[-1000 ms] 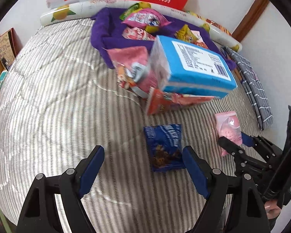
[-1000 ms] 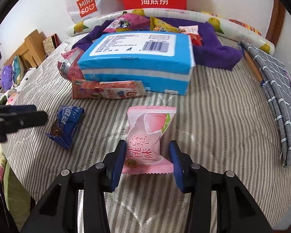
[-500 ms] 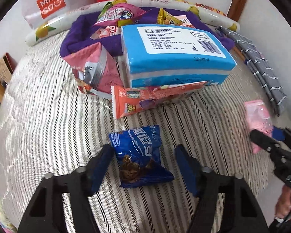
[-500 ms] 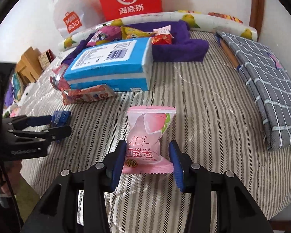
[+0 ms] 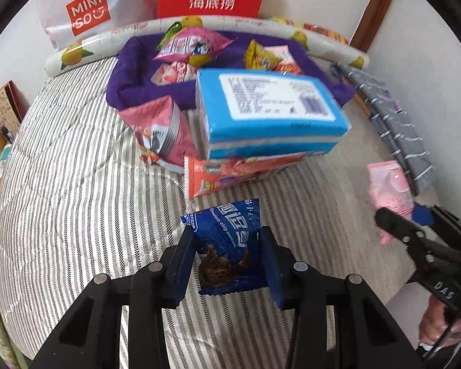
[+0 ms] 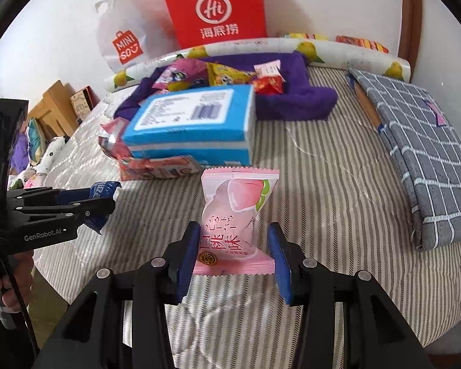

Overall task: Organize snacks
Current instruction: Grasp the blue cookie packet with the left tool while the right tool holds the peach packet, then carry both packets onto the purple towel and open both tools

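From the left wrist, the left claw [image 5: 227, 259] is closing its jaws on the blue cookie packet [image 5: 227, 246], which sits between the pads with both pads against its sides; its long axis runs away from the camera, along the fingers. Straight ahead on the striped bed [image 5: 76, 184] lie the blue box [image 5: 270, 113] and, beyond it, the purple cloth [image 5: 138, 77] heaped with other snacks, probably where the packet belongs. Whether the packet's lower edge has left the bed is hard to tell, as the fingers cover it. From the right wrist, the right claw [image 6: 233, 258] grips the pink peach candy packet [image 6: 236, 215] by its lower end, upright between the pads, its top toward the blue box. The purple cloth lies farther off, partly hidden by the box. The left claw shows at the left edge, its packet mostly covered.
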A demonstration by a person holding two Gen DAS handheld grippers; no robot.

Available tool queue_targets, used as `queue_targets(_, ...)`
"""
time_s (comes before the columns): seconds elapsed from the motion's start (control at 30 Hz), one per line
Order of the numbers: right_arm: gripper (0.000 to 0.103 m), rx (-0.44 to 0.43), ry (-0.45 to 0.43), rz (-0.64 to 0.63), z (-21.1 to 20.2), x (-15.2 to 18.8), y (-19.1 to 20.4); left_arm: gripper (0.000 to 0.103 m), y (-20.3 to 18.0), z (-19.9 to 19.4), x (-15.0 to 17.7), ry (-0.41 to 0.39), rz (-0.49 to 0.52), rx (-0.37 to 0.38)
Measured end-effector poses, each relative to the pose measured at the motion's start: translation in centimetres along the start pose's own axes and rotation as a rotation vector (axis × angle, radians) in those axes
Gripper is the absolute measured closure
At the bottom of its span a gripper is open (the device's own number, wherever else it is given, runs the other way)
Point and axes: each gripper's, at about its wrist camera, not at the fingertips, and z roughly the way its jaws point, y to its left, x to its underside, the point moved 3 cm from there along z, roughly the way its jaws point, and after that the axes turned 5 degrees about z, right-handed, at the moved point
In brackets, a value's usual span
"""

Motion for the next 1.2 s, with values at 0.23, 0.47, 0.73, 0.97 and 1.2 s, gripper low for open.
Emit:
queue_targets(0.23,0.058,-0.022,-0.044,-0.043,-1.9,-2.1,2.1,0.064,-0.2,-2.5,-2.1,-0.067,0.002,0.055)
queue_targets(0.47,0.058,-0.033,-0.092,-0.057,-3.2,-5.2,3.4,0.064,-0.2,-4.5,-5.1,-0.118,0.004,0.117)
queue_targets(0.73,0.058,-0.034,-0.127,-0.038,-3.5,-10.0,3.5,0.064,0.9,-5.4,-8.8,-0.163,-0.012,0.134)
queue_targets(0.97,0.058,-0.032,-0.169,-0.038,-3.3,-14.6,3.1,0.064,2.5,-5.5,-12.6,-0.192,-0.030,0.136)
queue_targets(1.2,0.058,-0.016,-0.190,-0.057,-2.5,-18.3,2.7,0.064,3.2,-5.1,-16.3,-0.218,-0.009,0.101)
